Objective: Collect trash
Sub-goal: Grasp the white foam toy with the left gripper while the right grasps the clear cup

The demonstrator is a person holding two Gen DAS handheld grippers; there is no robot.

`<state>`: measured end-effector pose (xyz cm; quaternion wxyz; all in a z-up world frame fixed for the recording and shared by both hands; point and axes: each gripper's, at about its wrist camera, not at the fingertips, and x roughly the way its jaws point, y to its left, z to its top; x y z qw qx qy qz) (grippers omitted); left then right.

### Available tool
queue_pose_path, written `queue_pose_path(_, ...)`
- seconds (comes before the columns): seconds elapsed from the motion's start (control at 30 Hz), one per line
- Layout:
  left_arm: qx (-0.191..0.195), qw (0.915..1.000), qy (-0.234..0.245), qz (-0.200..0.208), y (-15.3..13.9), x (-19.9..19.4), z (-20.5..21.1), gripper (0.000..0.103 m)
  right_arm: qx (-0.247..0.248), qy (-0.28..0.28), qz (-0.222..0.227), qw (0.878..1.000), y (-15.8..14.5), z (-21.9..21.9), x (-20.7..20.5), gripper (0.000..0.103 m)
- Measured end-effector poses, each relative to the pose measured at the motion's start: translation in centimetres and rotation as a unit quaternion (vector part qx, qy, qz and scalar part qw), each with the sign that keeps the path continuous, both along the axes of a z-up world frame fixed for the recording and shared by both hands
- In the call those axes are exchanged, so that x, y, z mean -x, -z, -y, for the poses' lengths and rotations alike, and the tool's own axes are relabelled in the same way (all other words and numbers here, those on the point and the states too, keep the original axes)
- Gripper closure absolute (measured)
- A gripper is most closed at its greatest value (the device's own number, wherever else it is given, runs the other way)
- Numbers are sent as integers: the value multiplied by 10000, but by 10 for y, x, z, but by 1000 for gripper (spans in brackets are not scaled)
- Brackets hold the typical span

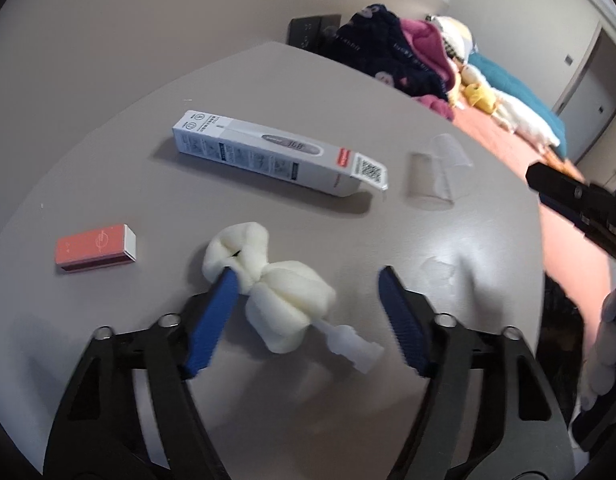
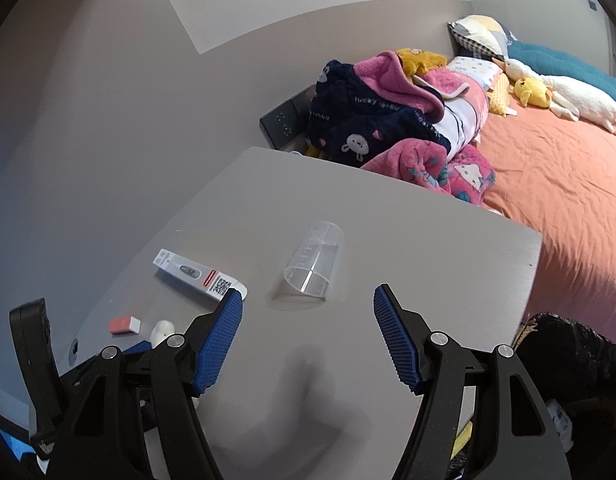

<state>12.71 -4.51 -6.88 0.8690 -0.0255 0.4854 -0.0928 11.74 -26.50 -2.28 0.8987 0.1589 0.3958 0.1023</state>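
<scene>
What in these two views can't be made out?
- Box print: too small and blurred in both views.
- White wad: left wrist view, left finger covers part; the right wrist view shows only a sliver.
- Black bag: contents cut off by the right wrist view's edge.
- Clear cup: markings too faint.

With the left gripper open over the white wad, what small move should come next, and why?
Probably shift the left gripper a little to its left, then close. The foam wad lies on the table beside the left finger, not centred between the open jaws, so closing now might pinch only its edge.
</scene>
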Motion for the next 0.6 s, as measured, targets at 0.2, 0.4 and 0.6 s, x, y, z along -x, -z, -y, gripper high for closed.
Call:
queue_pose_path(0.2,-205,9998,-41,71,5,-3,-1,54,46,4,-104,9999,9,-9,-17,34)
queue_pose_path(0.4,-110,9995,-102,288,8,-1,-13,71,58,92,-256,9996,20,-14,-35,34)
queue_pose_path(0.6,314,9989,-106,327,6,2,-27,77,145,155,-386,9990,30,-23,-51,34)
